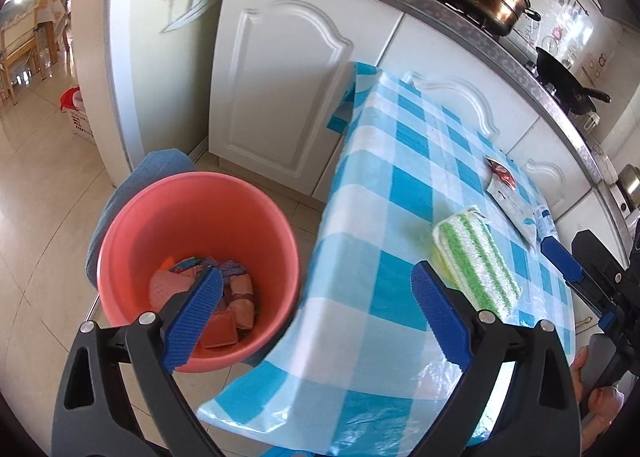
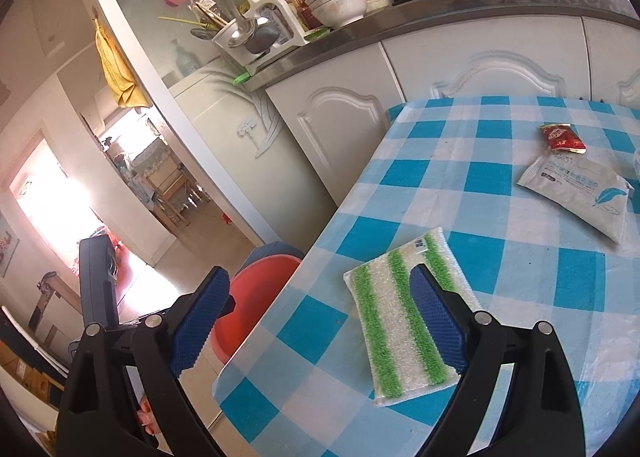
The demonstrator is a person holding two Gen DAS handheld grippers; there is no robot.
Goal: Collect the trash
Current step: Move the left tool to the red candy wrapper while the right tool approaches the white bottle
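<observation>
Bright daylight; doorway (image 2: pixel 52 197) glare blown out; fisheye bending edges; dark vignetted corners.

A salmon-red plastic bucket (image 1: pixel 192 225) stands upright on the floor just beside the end of the surface (image 1: pixel 400 193), which is covered in a blue-and-white checked cloth. In its bottom lies a loose heap of discarded wrappers and scraps (image 1: pixel 224 297), pink, red and blue. On the surface a green-and-white striped scrubbing sponge (image 1: pixel 476 261) lies flat near the front edge. Farther along, well apart from the sponge, a white sachet with blue print and a feather mark (image 2: pixel 580 193) lies flat, and a small crumpled red wrapper (image 2: pixel 560 139) rests just beside its far end, touching or nearly so.
</observation>
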